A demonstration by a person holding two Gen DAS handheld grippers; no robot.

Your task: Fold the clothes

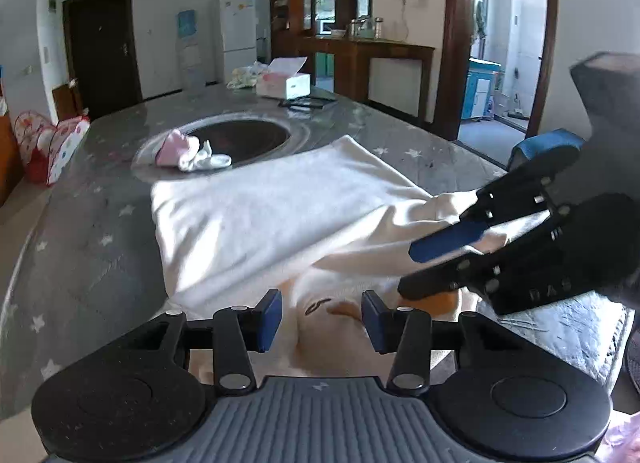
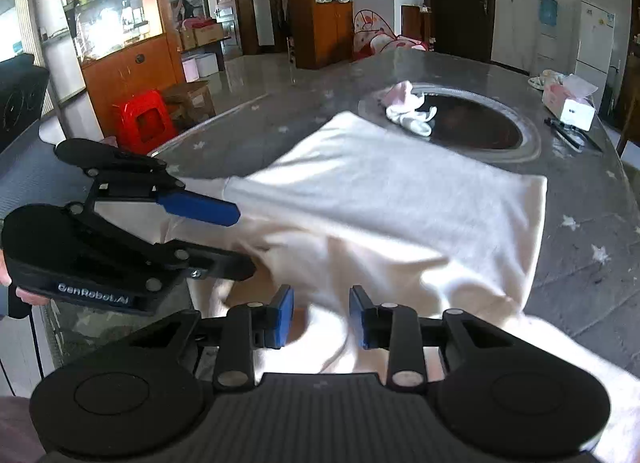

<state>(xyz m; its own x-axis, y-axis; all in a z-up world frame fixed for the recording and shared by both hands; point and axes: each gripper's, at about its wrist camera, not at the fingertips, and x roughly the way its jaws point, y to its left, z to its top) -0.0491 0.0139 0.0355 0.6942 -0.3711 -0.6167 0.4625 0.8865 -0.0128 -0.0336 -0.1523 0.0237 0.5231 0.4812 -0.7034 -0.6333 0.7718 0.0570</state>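
A cream garment [image 1: 260,215] lies spread on the grey star-patterned table [image 1: 92,231], its near part bunched and lifted toward me. In the left wrist view my left gripper [image 1: 322,319] is open just above the garment's near edge, by a small dark embroidered mark [image 1: 316,305]. My right gripper [image 1: 406,269] comes in from the right, open, with a fold of the cloth between its fingers. From the right wrist view the right gripper [image 2: 320,319] stands open over bunched cream garment [image 2: 400,199], and the left gripper [image 2: 244,243] is open at the left edge.
A pink and white pile of small clothes [image 1: 188,151] rests on the rim of a dark round inset [image 1: 248,135] in the table's middle. A tissue box [image 1: 284,81] and a dark flat item sit at the far end. A red stool [image 2: 144,119] stands on the floor.
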